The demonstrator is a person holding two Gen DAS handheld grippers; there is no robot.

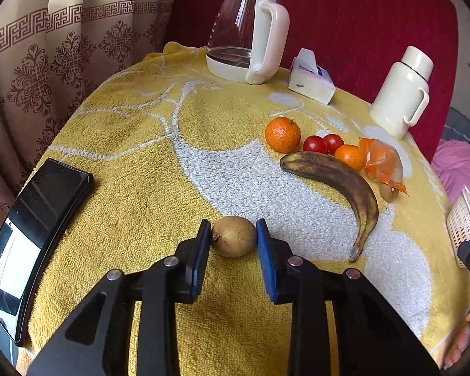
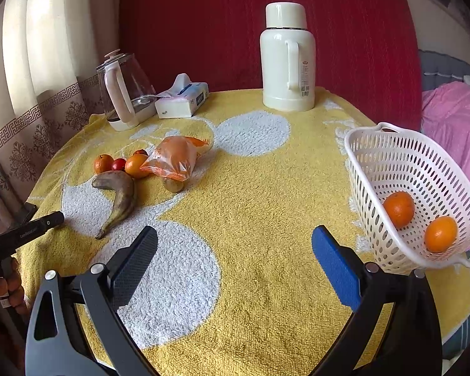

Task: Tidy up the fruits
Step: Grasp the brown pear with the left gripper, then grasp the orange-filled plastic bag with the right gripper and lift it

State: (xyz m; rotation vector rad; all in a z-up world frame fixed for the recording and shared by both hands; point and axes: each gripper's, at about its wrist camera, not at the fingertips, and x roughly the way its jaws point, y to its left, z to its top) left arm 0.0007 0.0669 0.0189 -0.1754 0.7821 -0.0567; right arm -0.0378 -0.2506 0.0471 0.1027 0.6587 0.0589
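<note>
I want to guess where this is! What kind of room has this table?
Probably a room in someone's home: patterned curtains, a glass kettle and thermos flask on a towel-covered table, and pink bedding beside it.

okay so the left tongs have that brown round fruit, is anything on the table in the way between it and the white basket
Partly. The left tongs are shut on the brown fruit. The banana lies on the cloth toward the white basket. Carried above it, nothing visible blocks the way. The right tongs are open, beside the basket.
</note>
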